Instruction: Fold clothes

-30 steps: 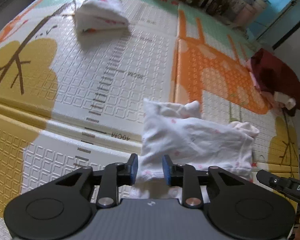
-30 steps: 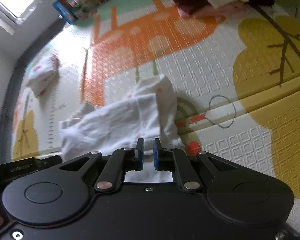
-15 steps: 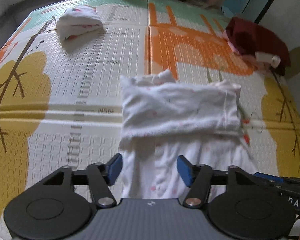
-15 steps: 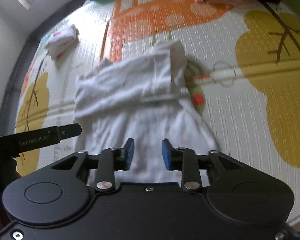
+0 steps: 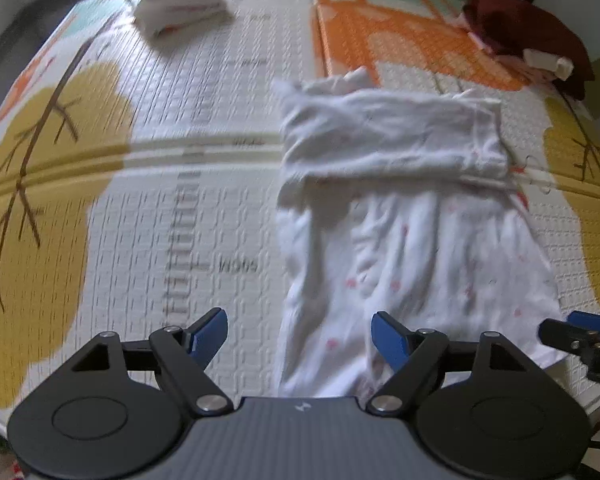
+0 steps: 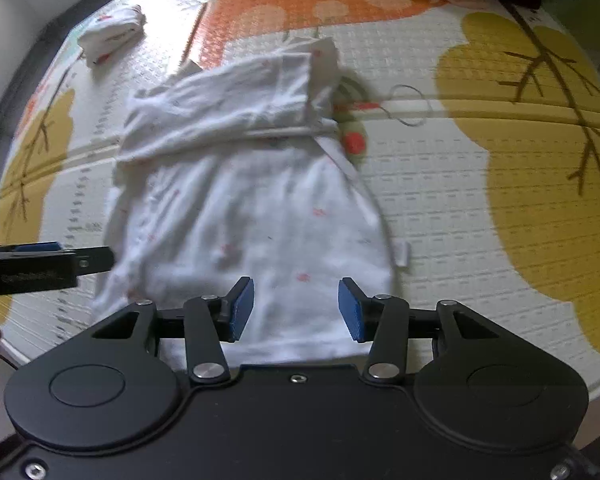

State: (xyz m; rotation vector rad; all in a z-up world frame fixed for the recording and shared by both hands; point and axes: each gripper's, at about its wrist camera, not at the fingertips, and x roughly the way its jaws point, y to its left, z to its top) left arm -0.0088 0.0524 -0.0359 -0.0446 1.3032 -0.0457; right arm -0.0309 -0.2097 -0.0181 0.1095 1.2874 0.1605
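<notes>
White cotton with small pink marks, the garment (image 5: 400, 216) lies spread on the play mat (image 5: 140, 200), its far part already doubled over into a thick band (image 5: 392, 136) across the width, the near skirt-like part flat and slightly wrinkled toward the two grippers. The left gripper (image 5: 300, 332) hangs over the garment's near left edge, its jaws opening and wide apart with nothing pinched; cloth shows below the gap but the pads do not press it. The right gripper (image 6: 296, 310) sits over the near hem, jaws opening too, cloth beneath and untouched.

Judging by this, one fold has just been laid and let go. The next move probably calls for taking the near hem at both corners and carrying it over the band, or folding a side inward; either needs the jaws brought down to the edge.

Farther off, a folded white bundle (image 5: 180, 4) rests at the mat's far left, and a dark red pile of clothes (image 5: 528, 32) at the far right. Both are well apart from the garment; nothing blocks the way.
</notes>
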